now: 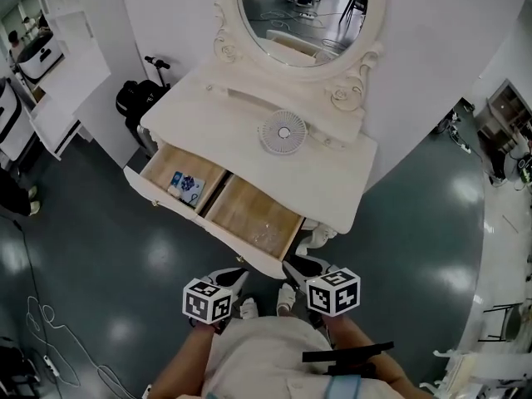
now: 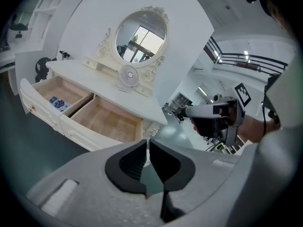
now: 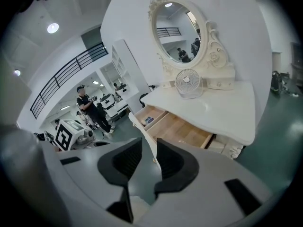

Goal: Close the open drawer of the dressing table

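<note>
The white dressing table [image 1: 332,181] with an oval mirror stands ahead of me. Its wide drawer [image 1: 253,217] is pulled out and has two wooden compartments. The left compartment holds a small blue and white packet [image 1: 186,186]. Both grippers hang in front of the drawer's front panel, apart from it. My left gripper [image 1: 235,277] is shut with nothing in it, and its view looks at the drawer [image 2: 102,119] over closed jaws [image 2: 147,143]. My right gripper [image 1: 299,266] has its jaws a little apart and empty [image 3: 149,143], facing the drawer [image 3: 182,129].
A small round fan [image 1: 283,132] sits on the tabletop. A black scooter [image 1: 137,98] and white shelving [image 1: 62,73] stand to the left of the table. A cable [image 1: 50,339] lies on the dark floor. A person [image 3: 90,108] stands far off.
</note>
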Demonstrator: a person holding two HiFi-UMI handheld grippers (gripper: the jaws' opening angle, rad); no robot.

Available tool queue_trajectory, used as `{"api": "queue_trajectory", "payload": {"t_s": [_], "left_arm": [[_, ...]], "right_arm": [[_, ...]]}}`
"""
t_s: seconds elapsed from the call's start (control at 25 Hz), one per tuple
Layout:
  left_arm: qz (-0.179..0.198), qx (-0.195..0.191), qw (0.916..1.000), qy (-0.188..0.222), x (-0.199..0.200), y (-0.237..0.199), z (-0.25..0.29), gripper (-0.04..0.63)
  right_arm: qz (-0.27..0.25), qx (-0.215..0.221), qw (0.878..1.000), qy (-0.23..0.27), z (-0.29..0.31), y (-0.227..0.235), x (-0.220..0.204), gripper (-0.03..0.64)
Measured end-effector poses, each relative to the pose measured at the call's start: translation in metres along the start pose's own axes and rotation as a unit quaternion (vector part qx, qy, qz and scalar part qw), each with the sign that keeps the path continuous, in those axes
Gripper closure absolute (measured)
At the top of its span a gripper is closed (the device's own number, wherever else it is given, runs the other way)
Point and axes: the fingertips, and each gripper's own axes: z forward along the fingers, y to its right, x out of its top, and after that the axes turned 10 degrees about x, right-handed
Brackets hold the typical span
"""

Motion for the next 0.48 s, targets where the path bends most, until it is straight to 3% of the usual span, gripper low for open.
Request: {"api": "queue_trajectory", "payload": {"t_s": [0.28,0.48], "left_arm": [[0.007,0.037,0.999,-0.023,-0.011,-0.019,0.02,0.579],[0.007,0.047,0.9982,-0.035,-0.017,-0.026,0.03,0.504]], "right_arm": [[-0.005,0.003,1.0,-0.013,0.002,0.018,0.009,0.511],[0.003,0.004,1.0,-0.017,0.004,0.027,0.006,0.511]]}}
